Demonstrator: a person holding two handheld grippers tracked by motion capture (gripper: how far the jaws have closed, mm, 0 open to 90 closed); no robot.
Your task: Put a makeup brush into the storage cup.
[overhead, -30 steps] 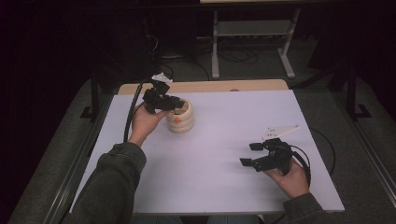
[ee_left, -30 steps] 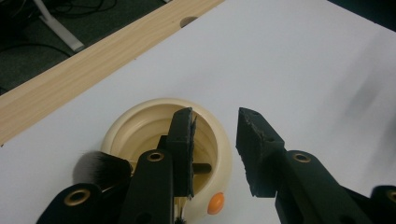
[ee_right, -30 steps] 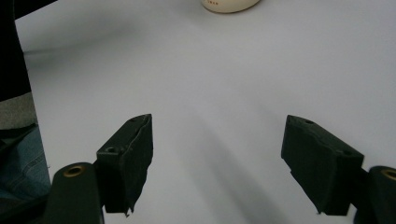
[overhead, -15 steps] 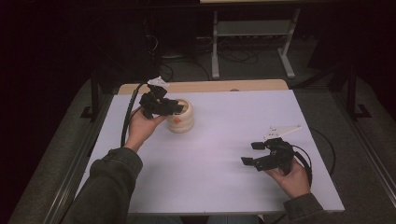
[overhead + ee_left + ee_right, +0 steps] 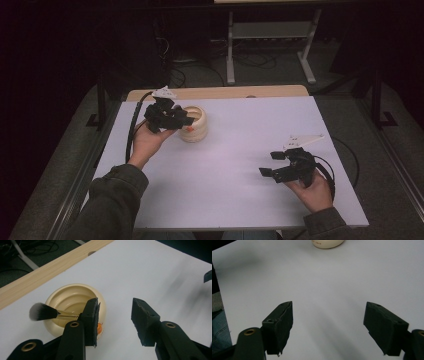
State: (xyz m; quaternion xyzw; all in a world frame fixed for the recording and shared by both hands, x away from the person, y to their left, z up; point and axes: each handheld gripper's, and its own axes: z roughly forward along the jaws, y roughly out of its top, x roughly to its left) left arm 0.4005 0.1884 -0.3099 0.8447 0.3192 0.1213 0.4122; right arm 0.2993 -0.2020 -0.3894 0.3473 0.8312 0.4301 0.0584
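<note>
With the brush (image 5: 43,312) lying in the cream pot (image 5: 75,312), the left gripper (image 5: 115,315) with jaws apart and just opening should lift away gently, while the right gripper (image 5: 328,326) waits wide open.

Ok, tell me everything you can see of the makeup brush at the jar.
The makeup brush has a fluffy head, dark with white tips, on a gold-looking ferrule; its handle end is hidden behind the left gripper's near finger. It lies roughly level across the mouth of the cream jar, head over the rim. The gripper's fingers have just been opening, nothing between them; whether the finger touches the brush can't be told.
</note>
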